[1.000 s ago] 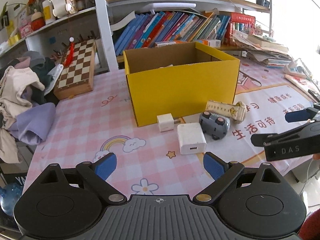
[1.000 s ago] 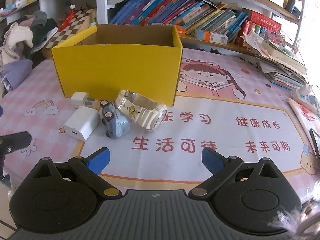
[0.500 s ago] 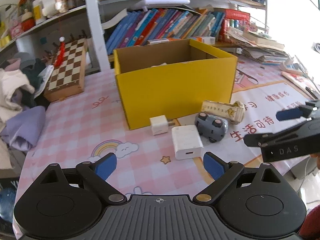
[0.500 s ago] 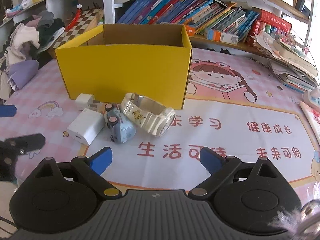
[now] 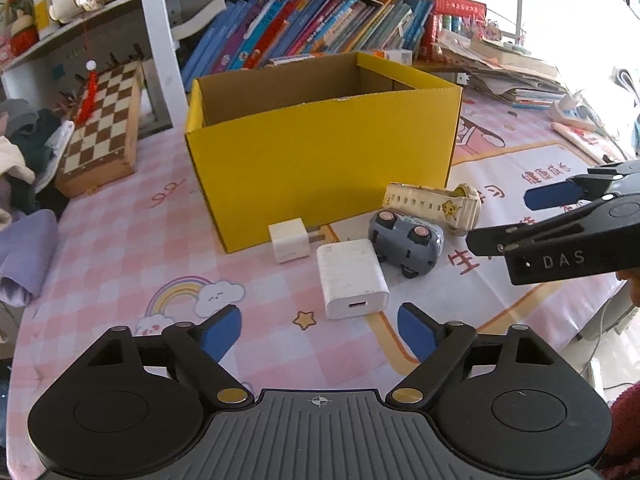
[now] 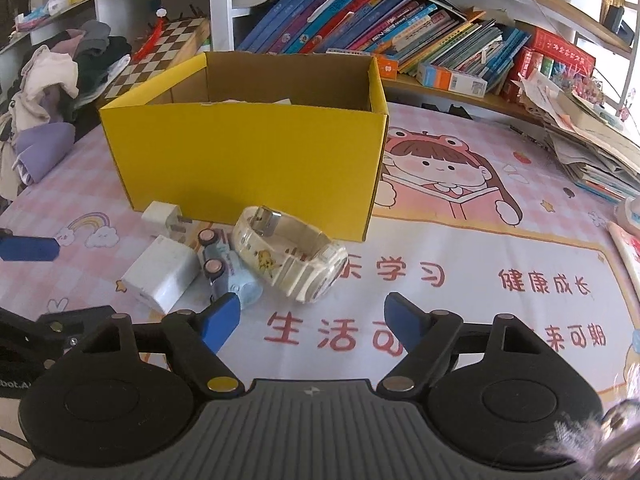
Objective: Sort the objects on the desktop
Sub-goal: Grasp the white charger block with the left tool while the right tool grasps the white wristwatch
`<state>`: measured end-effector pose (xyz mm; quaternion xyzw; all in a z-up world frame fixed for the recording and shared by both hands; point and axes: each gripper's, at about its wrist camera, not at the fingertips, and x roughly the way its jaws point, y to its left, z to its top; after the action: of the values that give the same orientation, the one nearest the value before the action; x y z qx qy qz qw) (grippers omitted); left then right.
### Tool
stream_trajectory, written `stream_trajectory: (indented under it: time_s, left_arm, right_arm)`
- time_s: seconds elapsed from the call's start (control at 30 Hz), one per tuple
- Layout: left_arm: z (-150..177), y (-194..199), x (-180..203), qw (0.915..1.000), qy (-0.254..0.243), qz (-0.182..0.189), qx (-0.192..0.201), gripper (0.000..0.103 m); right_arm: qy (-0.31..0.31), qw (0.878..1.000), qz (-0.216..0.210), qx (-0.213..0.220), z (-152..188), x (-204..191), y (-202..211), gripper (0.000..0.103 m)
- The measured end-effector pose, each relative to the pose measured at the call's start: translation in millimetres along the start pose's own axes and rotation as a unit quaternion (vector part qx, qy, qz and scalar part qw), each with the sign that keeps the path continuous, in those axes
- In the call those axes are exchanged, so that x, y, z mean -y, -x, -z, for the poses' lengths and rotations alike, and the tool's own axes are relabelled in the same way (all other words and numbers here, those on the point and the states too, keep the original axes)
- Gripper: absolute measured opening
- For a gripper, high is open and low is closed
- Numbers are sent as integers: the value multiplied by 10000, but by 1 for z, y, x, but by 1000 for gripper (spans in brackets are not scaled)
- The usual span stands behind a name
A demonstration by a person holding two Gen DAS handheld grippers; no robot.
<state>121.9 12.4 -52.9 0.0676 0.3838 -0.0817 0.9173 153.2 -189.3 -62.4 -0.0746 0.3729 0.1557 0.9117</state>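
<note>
An open yellow cardboard box (image 5: 324, 152) (image 6: 248, 156) stands on the patterned tablecloth. In front of it lie a small white plug (image 5: 289, 239) (image 6: 160, 214), a large white charger (image 5: 351, 277) (image 6: 162, 270), a grey toy car (image 5: 406, 238) (image 6: 226, 272) on its side, and a cream watch (image 5: 434, 202) (image 6: 288, 254). My left gripper (image 5: 318, 332) is open and empty, just short of the charger. My right gripper (image 6: 312, 320) is open and empty, just short of the watch and car; it shows at the right of the left wrist view (image 5: 560, 216).
A chessboard box (image 5: 100, 128) and a pile of clothes (image 5: 20, 168) lie at the left. A shelf of books (image 6: 380, 36) runs behind the box. Stacked papers (image 6: 592, 140) sit at the right. The table edge is close at the front right.
Both grippers have moved forward toward the objects, which look larger now. The left gripper has closed in on the charger, the right on the watch. No object has moved.
</note>
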Motion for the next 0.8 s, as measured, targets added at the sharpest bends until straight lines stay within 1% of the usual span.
stream_trajectory:
  time_s: [0.17,0.43,0.57,0.67,0.8]
  left_arm:
    - [-6,-11,3,9999,-24,93,-77,82]
    - [-13,-30,7,9995,-29,180,-259,80]
    - [-17,-39,6,9993,11,192,-330,72]
    - [-18,-44,6,9991,46,199,-383,70]
    - [-19,-50,5,9986,86,234,-468,68]
  right_arm:
    - [58,9999,-93,-26,-9,4,-10,79]
    - [44,9992,-355,-153,-24,10,-28,79]
    - [67,9987,-482,-174,-31,11,-37,81]
    - [8,9978,-620,-218,-36,13,-44,83]
    - [-279,9954,-852,-338,-42,19,-54,84]
